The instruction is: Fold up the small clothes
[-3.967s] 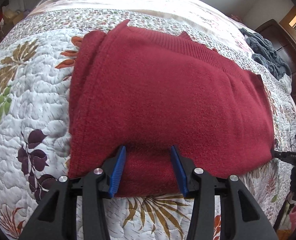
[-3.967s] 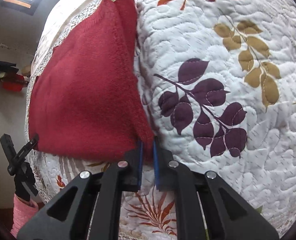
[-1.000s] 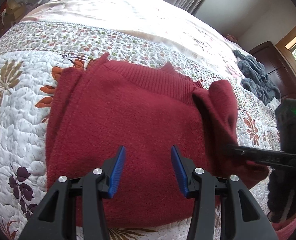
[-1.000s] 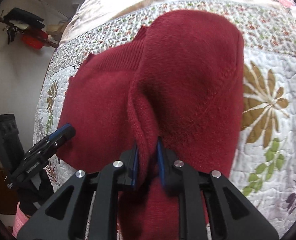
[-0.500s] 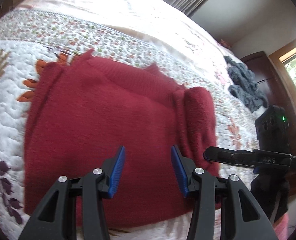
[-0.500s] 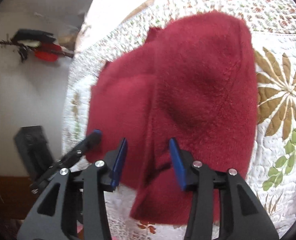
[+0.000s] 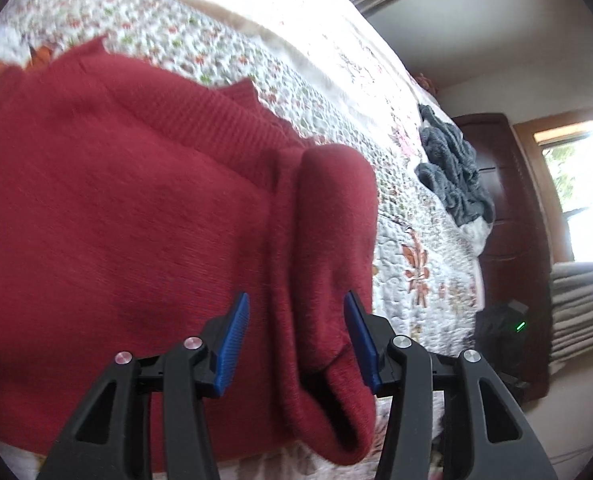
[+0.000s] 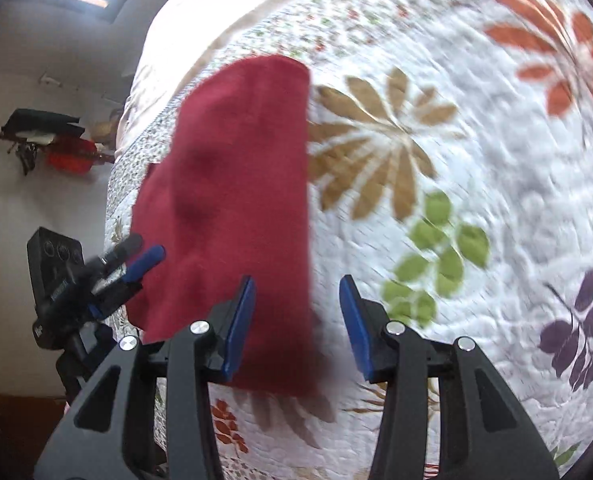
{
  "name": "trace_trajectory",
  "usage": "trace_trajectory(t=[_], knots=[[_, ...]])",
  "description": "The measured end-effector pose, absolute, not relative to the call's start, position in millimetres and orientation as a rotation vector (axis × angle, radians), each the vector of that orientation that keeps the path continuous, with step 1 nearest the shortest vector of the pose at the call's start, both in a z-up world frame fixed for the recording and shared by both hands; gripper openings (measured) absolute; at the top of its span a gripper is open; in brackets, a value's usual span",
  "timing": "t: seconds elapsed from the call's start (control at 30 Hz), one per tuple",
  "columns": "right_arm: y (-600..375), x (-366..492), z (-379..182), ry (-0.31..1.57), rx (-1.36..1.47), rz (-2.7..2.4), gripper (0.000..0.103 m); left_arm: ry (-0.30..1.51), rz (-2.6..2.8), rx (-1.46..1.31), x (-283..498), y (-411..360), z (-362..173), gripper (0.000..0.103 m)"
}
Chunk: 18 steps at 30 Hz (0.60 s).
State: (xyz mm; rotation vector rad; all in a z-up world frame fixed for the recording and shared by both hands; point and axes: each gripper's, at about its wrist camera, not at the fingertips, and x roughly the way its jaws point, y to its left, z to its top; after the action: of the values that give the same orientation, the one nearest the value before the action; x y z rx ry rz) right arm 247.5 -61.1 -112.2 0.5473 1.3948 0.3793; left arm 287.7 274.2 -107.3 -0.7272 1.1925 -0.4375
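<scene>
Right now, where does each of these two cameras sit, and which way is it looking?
Left wrist: on the left gripper, looking along its open blue fingers over the folded red sweater on the quilt.
Right wrist: on the right gripper, fingers open, facing the sweater's edge; the left gripper shows at far left.
Shared: sweater and quilt.

The flowery quilted bed (image 8: 476,152) lies bare and wide to the right of the folded red knitted sweater (image 8: 240,184). A crumpled grey cloth (image 7: 452,168) sits far back near the dark wooden headboard (image 7: 512,208).

The right hand-held gripper (image 8: 296,320), jaws apart, hovers over the folded red sweater (image 8: 236,200).
</scene>
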Motion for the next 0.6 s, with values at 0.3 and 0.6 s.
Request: trace_trajectory(t=[0.3,0.6], knots=[[-73.7,228.6,-138.1,1.405,0.595,0.387,0.044,1.225,-0.467,-0.768,300.7,253.4,-129.9,0.05],[-77.0,226.8,-151.1,1.415,0.59,0.378,0.044,1.23,-0.475,-0.754,315.6,226.5,-135.1,0.05]])
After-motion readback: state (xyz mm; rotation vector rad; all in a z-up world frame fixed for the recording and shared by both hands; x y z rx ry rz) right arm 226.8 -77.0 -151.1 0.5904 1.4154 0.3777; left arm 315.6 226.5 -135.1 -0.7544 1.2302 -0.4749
